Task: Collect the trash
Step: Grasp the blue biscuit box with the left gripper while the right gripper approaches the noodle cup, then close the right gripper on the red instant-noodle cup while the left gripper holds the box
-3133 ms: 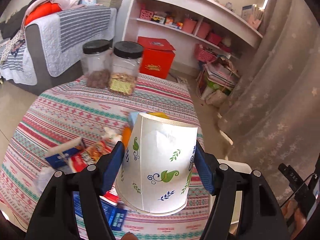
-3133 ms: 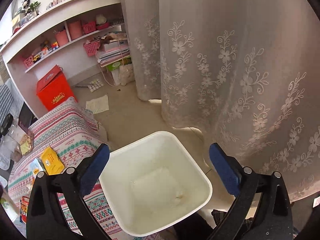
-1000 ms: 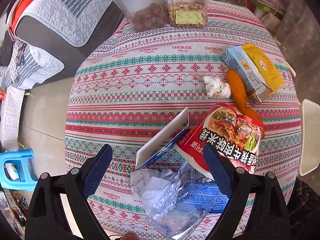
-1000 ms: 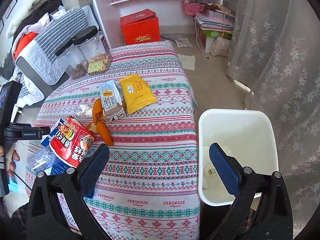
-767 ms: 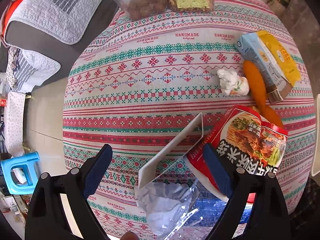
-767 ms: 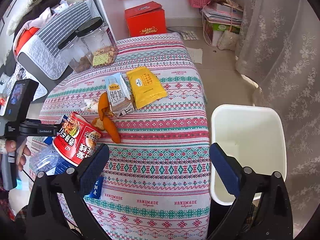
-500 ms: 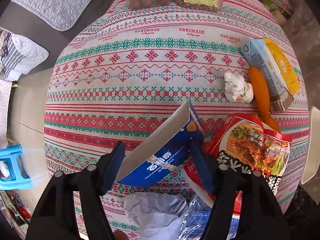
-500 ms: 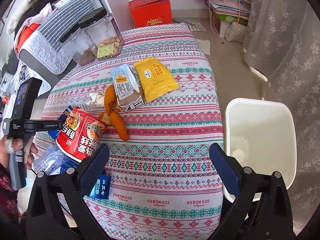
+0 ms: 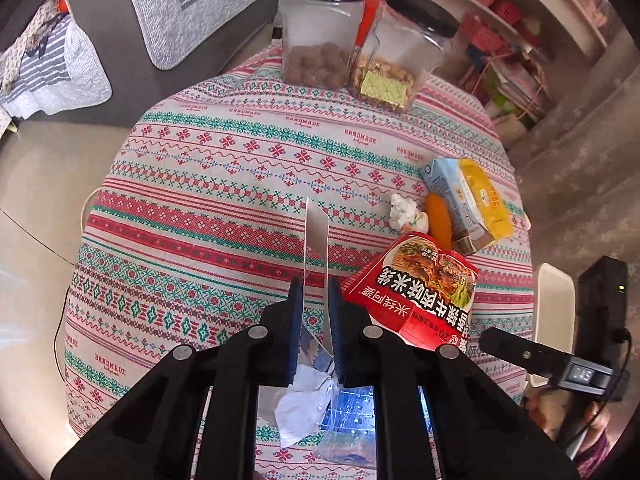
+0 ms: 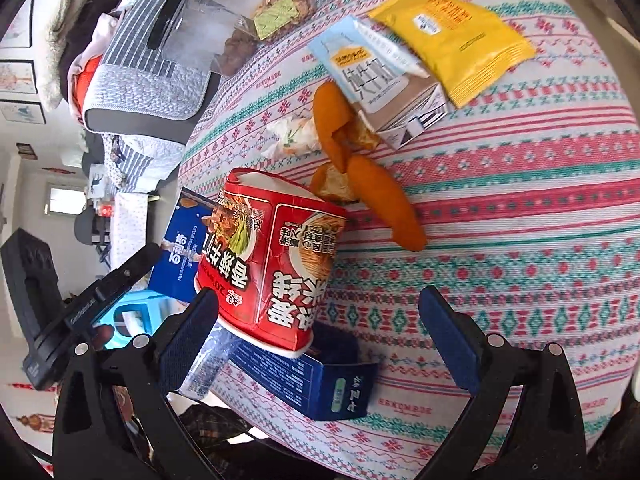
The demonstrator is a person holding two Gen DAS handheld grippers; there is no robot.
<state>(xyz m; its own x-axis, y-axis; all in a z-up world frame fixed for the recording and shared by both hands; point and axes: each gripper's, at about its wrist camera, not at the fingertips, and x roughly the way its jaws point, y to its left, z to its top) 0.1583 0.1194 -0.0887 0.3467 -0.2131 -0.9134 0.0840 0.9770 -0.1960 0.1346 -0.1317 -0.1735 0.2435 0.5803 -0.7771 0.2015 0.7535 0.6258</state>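
My left gripper [image 9: 315, 286] is shut on a flattened blue box [image 9: 316, 236], which I see edge-on, standing up off the tablecloth. The same blue box [image 10: 182, 252] shows at the left of the right wrist view. A red noodle cup [image 9: 416, 284] lies on its side just to the right of it. My right gripper [image 10: 320, 336] is open and low over the table. The red noodle cup [image 10: 272, 264] lies just ahead of its fingers, nearer the left one, not touched. Orange peel [image 10: 376, 196], a crumpled tissue [image 10: 294, 134], a milk carton [image 10: 380, 84] and a yellow packet [image 10: 452, 36] lie beyond.
Two black-lidded jars [image 9: 360, 40] stand at the table's far edge. A dark blue box [image 10: 316, 384] and clear plastic wrap [image 10: 204, 364] lie under the cup. Crumpled white paper [image 9: 304, 400] sits below my left fingers. The white bin's rim [image 9: 554, 300] shows right of the table.
My left jaws closed on the blue box and tipped it up on edge. The right gripper swung away from the white bin and came down close to the red cup.
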